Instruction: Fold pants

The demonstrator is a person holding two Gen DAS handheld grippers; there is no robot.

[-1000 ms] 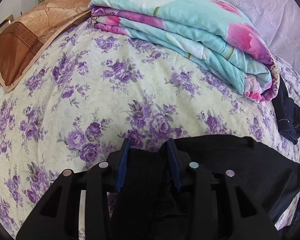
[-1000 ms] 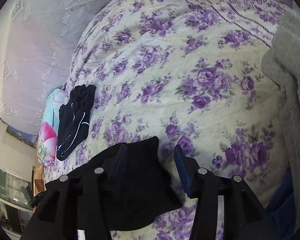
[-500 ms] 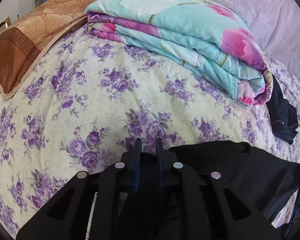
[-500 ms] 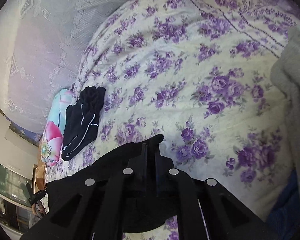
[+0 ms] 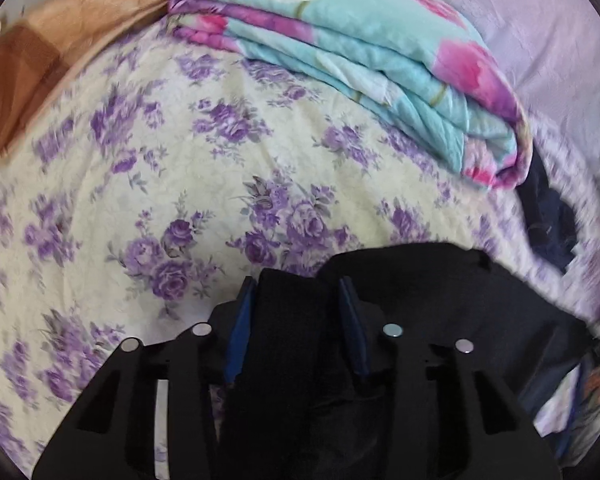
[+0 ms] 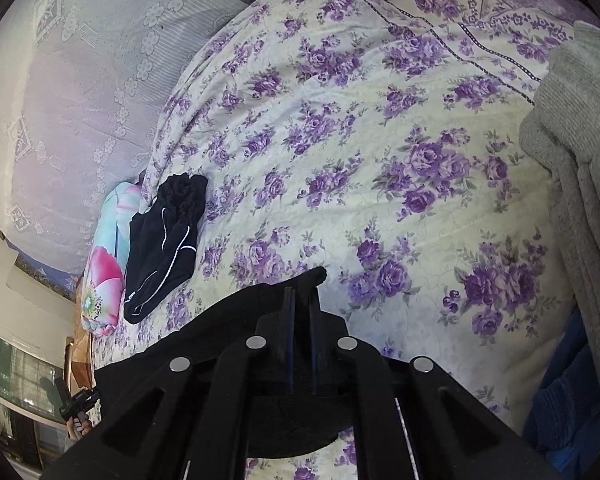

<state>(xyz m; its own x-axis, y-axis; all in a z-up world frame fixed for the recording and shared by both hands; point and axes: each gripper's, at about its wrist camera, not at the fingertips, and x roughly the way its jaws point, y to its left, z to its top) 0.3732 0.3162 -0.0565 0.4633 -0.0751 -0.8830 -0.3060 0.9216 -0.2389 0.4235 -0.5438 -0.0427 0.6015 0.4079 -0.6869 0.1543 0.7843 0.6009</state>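
Note:
The black pants (image 5: pixel 440 300) lie on the floral bedspread, stretching to the right in the left wrist view. My left gripper (image 5: pixel 298 286) is open, its blue pads spread either side of a fold of the pants that still sits between them. In the right wrist view the pants (image 6: pixel 228 312) reach left from my right gripper (image 6: pixel 300 296), which is shut on their edge, the pads nearly together.
A folded turquoise and pink quilt (image 5: pixel 364 60) and a brown pillow (image 5: pixel 40 56) lie at the far side. A small dark garment (image 6: pixel 168 236) lies beside the quilt (image 6: pixel 104 272). Grey knit fabric (image 6: pixel 580 160) and blue cloth (image 6: pixel 560 408) lie at the right.
My left gripper shut on the pants half a second ago and has now opened again. My right gripper closed on the pants edge and stays shut.

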